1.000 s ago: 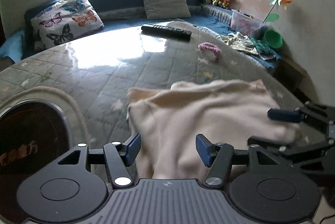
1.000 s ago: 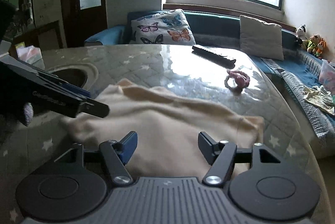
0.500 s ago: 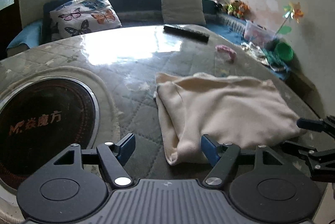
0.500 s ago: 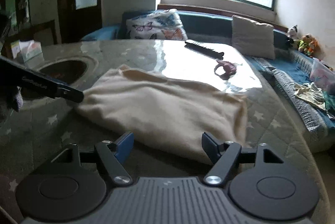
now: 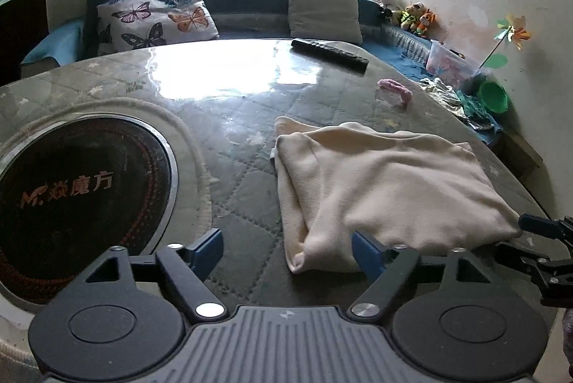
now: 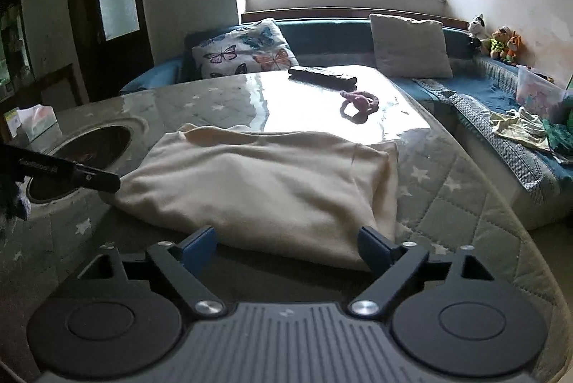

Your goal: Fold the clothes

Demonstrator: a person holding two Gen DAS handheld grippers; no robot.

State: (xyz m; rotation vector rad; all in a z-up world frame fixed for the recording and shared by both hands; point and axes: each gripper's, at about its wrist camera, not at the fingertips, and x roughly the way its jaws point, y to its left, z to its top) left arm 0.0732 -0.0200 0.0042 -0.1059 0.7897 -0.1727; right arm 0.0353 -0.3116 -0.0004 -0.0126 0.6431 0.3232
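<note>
A cream garment [image 5: 379, 182] lies folded into a rough rectangle on the glass-topped table [image 5: 229, 139]; it also shows in the right wrist view [image 6: 265, 182]. My left gripper [image 5: 286, 252] is open and empty, just short of the garment's near left corner. My right gripper [image 6: 286, 241] is open and empty at the garment's near edge. Each gripper shows in the other's view: the right one [image 5: 537, 240] at the garment's right corner, the left one [image 6: 68, 170] at its left.
A round black cooktop [image 5: 71, 200] is set into the table at left. A black remote [image 5: 329, 52] and a pink ring-shaped item [image 5: 394, 87] lie farther back. Behind are a sofa with cushions [image 5: 154, 14], toys and a green bowl [image 5: 494, 96]. A tissue box [image 6: 35, 121] stands left.
Both grippers have drawn back from over the garment toward its near edge. The garment lies folded and still.
</note>
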